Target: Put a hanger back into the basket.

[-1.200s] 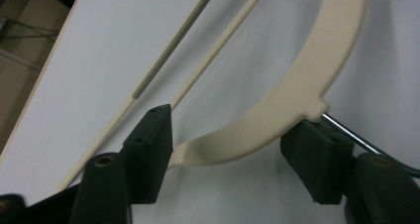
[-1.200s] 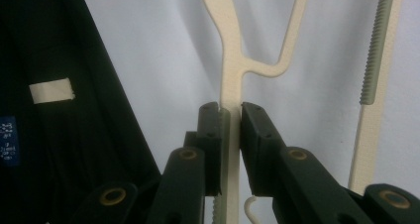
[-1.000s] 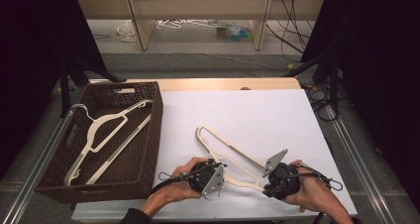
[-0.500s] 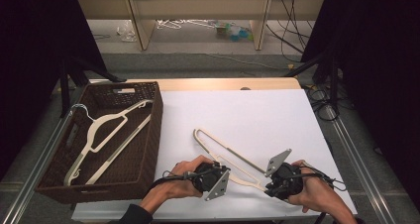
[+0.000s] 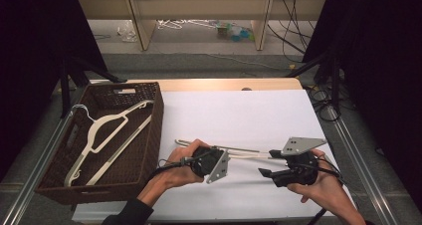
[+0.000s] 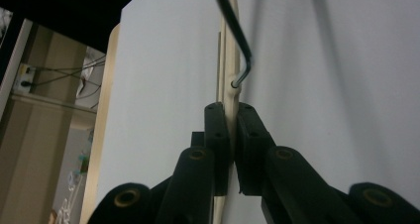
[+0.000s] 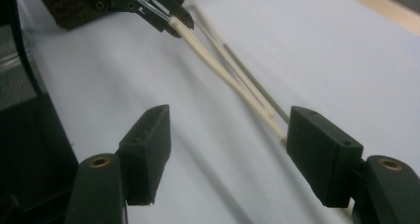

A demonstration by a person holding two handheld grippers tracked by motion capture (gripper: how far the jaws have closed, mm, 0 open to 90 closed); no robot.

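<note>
left gripper point(image 5: 226, 161): clenched on the cream hanger point(image 5: 249, 154) near its neck; in the left gripper view both pads point(image 6: 217, 130) press the cream shaft point(image 6: 229, 92) just below the metal hook point(image 6: 237, 30); its jaws have just been closing, with the hanger between them
right gripper point(image 5: 264, 164): released; its jaws have just been opening; in the right gripper view the two pads point(image 7: 148, 140) stand well apart, and the hanger's thin rods point(image 7: 237, 83) run past close to the right-hand pad without being pinched
hanger: over the white worktop point(image 5: 239, 115), between the two hands, lying roughly level from the left gripper toward the right one; whether it touches the sheet I cannot tell
left hand point(image 5: 174, 168): wrapped round its gripper, near the basket's near corner
right hand point(image 5: 323, 185): under its gripper, by the worktop's right edge
basket point(image 5: 149, 135): dark wicker, at the left of the worktop
second hanger point(image 5: 107, 135): cream, lying slantwise inside the basket, hook toward the far left corner
background: shelf legs and loose cables on the floor beyond the worktop
</note>
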